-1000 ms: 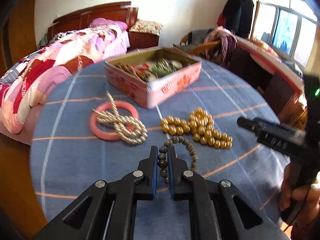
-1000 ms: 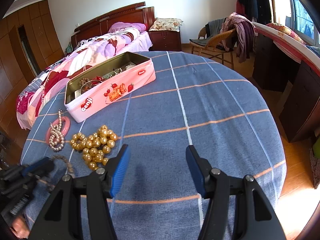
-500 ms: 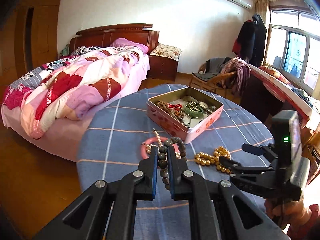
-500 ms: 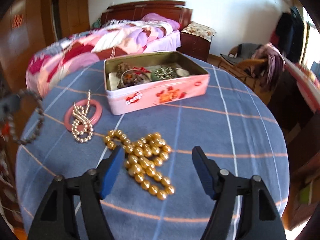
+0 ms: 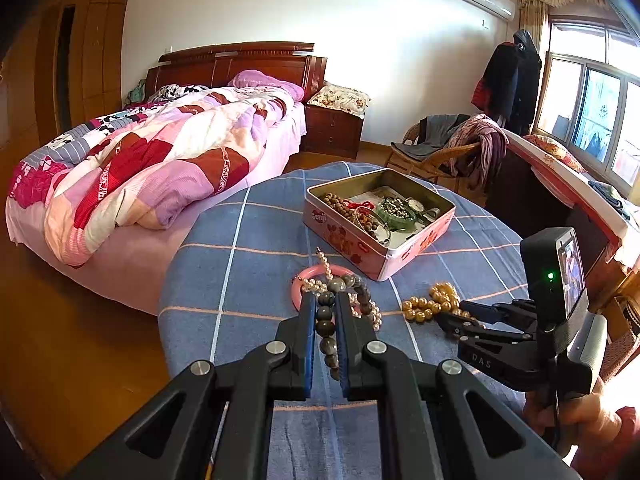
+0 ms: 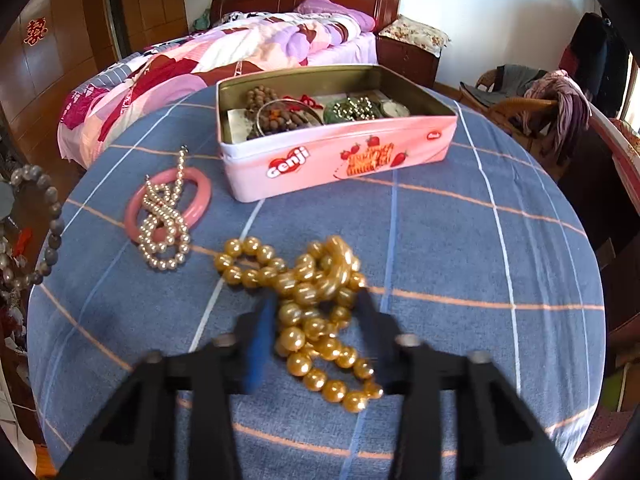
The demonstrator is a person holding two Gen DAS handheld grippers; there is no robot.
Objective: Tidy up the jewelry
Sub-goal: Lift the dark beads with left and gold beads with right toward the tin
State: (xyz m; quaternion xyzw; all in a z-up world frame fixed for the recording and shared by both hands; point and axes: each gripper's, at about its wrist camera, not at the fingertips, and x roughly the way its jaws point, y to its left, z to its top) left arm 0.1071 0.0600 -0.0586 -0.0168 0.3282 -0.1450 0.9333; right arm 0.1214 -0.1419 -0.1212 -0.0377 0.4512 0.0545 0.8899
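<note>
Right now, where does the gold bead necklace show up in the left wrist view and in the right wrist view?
Left wrist view: the gold bead necklace lies right of centre on the blue cloth, just beyond the right gripper.
Right wrist view: the necklace fills the lower centre, partly between that gripper's fingers.
Shared landmark: the pink tin, farther back than the necklace in both.

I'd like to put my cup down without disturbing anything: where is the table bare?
The blue checked tablecloth is bare right of the pink tin and the gold bead necklace, out to the table's edge. It is crowded left of the tin, where the pearl strand lies across the pink bangle, near the gold beads.
</note>
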